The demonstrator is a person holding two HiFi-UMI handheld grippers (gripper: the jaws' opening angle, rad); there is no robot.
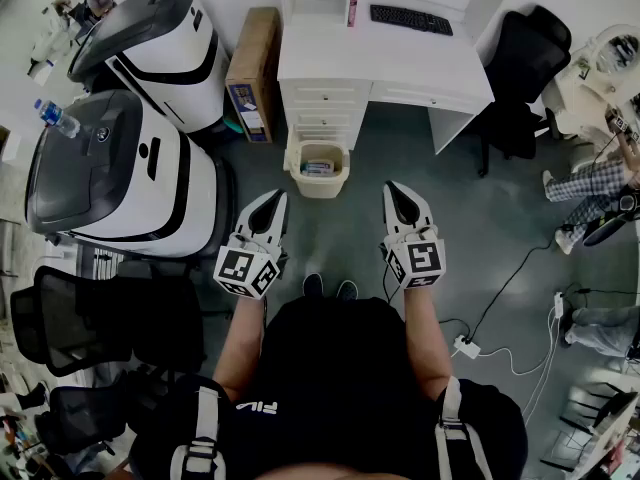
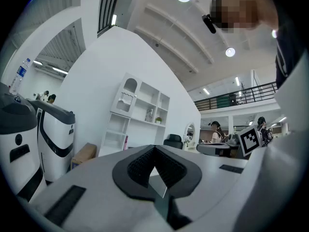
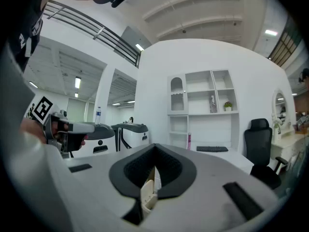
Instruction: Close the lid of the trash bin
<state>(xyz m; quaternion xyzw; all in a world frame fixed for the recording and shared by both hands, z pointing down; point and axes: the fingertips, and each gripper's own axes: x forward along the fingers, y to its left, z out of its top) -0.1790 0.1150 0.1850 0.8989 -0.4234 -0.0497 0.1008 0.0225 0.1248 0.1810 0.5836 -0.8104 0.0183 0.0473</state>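
Near the person, the left claw (image 1: 277,197) and right claw (image 1: 394,189) pointed level, jaws pressed together and empty. Beyond, the beige plastic trash bin (image 1: 320,189) stood open on the floor below the white desk's (image 1: 420,63) front edge, closing apparently not begun.

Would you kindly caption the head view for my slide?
Left gripper and right gripper, both shut, face the open bin.

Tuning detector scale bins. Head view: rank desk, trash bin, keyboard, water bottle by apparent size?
1. white desk
2. trash bin
3. keyboard
4. water bottle
The trash bin stands on the floor, farther from camera than the desktop; apparent order only.
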